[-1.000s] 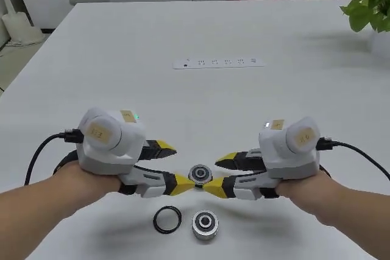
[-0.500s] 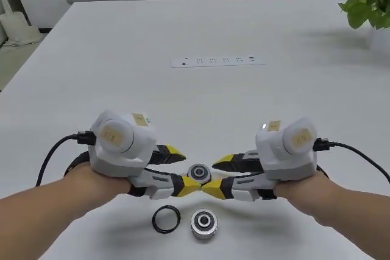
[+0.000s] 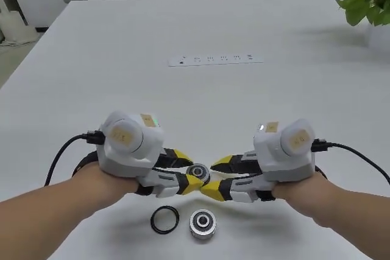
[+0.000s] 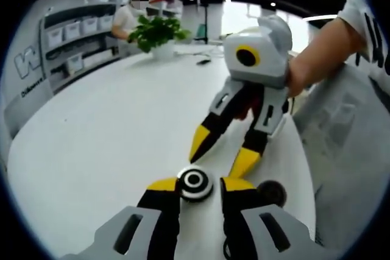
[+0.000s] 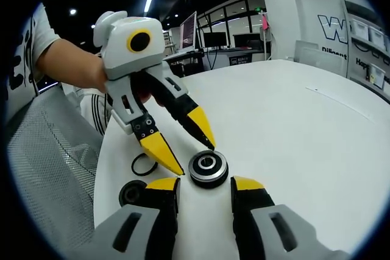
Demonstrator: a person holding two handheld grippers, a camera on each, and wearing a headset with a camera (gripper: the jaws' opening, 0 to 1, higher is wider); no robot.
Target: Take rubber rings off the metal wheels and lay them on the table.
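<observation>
Closing in on the wheel [image 3: 198,173], that's the change in the head view. A second ago both grippers sat a bit wider apart, with the wheel between their lower tips. Now the left gripper [image 3: 189,171] has slid in so its jaws straddle the wheel at lower centre. The right gripper [image 3: 214,176] has barely shifted and points in from the other side, jaws partly spread with nothing in them. Below them, near the bottom edge, a loose ring [image 3: 165,219] lies flat just beside a second wheel [image 3: 203,223]. So one ring looks done already, and this is the next one.

Left gripper view: its own yellow tips come up from the bottom with the wheel [image 4: 195,184] right between them. One tip looks to be touching it and the other is a hair off, so I'd call it spread about wheel-wide and not clamped yet. The right gripper [image 4: 218,159] hangs above it in mid-frame, jaws parted. The other wheel [image 4: 271,194] is the dark blob at lower right.

Right gripper view: its jaws are apart and empty, and the wheel [image 5: 208,168] sits on the table just past the tips. The left gripper [image 5: 187,148] reaches down from upper left, one tip on each side of it. There's a dark band round its rim, so I reckon the rubber is still on. The loose ring [image 5: 143,164] and second wheel [image 5: 131,193] are at lower left.

My guess is the left one pins it next and the right one peels.
</observation>
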